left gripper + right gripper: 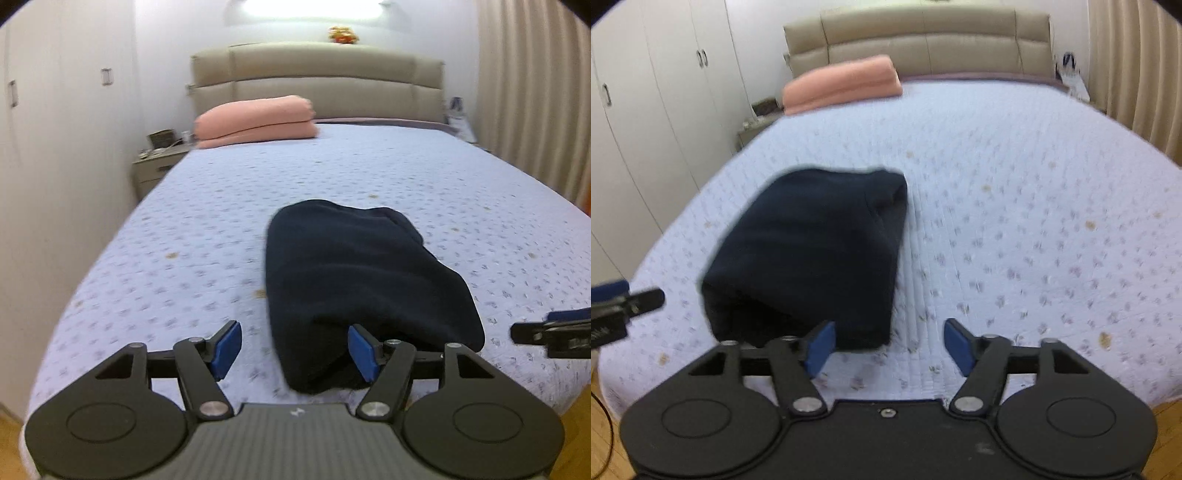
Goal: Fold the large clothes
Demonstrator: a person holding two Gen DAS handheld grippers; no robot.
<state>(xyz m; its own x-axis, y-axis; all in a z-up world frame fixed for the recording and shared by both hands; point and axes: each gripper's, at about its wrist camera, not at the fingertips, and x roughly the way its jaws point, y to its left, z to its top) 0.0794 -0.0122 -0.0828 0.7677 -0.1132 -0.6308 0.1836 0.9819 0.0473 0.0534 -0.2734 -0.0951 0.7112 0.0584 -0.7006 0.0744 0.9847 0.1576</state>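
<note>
A bedroom with white wardrobe doors (pixel 657 96) along the left wall and pleated curtains (pixel 532 92) on the right; a wide bed fills both views, covered by a pale lilac bedspread (pixel 184 229) with a small flower print, under a padded beige headboard (pixel 317 74). A folded pink blanket (pixel 255 122) lies at the head of the bed on its left side; beside it, off the mattress, stands a small bedside table (pixel 155 166) with some clutter on top, too blurred to make out. The dark navy garment (pixel 354 280) lies folded into a thick bundle near the foot of the bed, roughly at its middle, resting flat on the bedspread. The left gripper (pixel 295 350) hovers over the bundle's near left corner with its blue-padded fingers spread wide, holding nothing; one pad overlaps the cloth in view, though contact seems doubtful. The right gripper (pixel 889 347) sits at the bundle's near right corner, fingers likewise wide apart and empty.
</note>
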